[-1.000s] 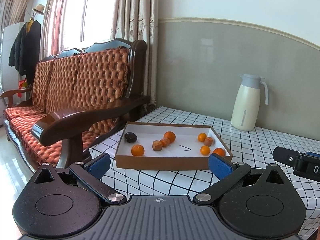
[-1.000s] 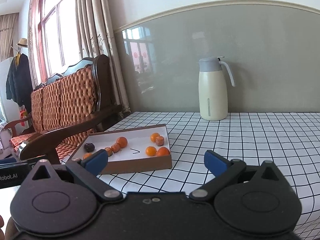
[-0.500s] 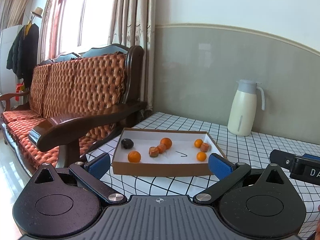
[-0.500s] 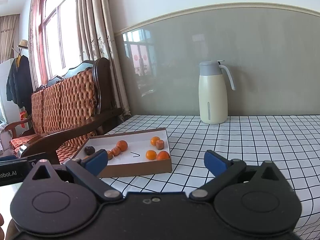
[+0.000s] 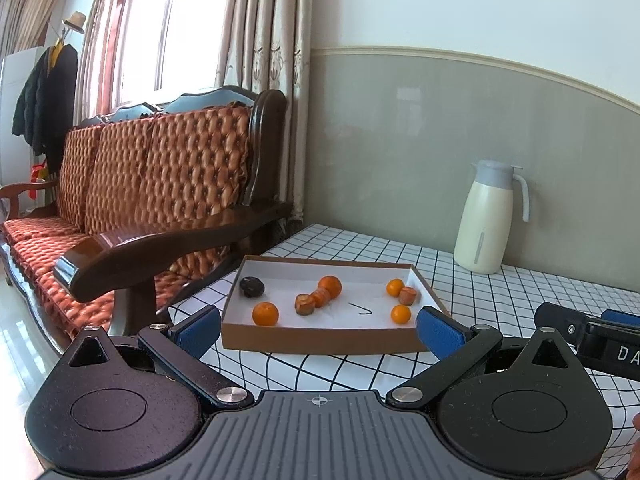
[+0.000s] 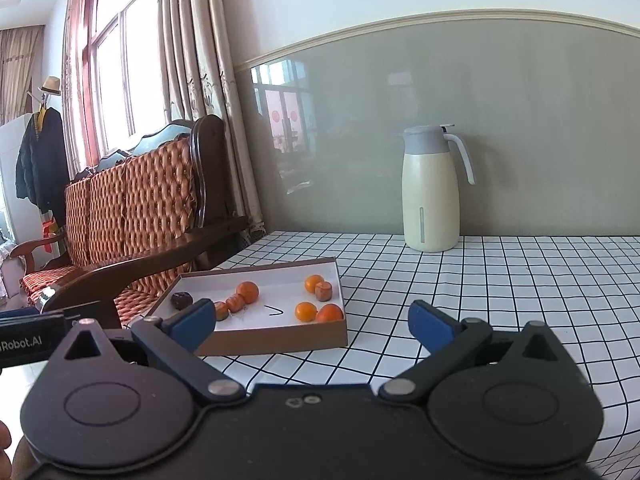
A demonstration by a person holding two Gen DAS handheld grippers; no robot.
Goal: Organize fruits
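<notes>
Sofa at table's left edge, armrest close to box corner. Table with checked cloth, bare squares right of box as far as jug. Jug upright at back near wall. Box near table's front-left corner, walls low, top open. Left claw spread wide, holds nothing, short of box's front wall, not touching. Right claw spread wide, holds nothing, over cloth beside box. Fruits all inside box: oranges scattered, brown pieces mid-box, dark fruit at far-left corner.
</notes>
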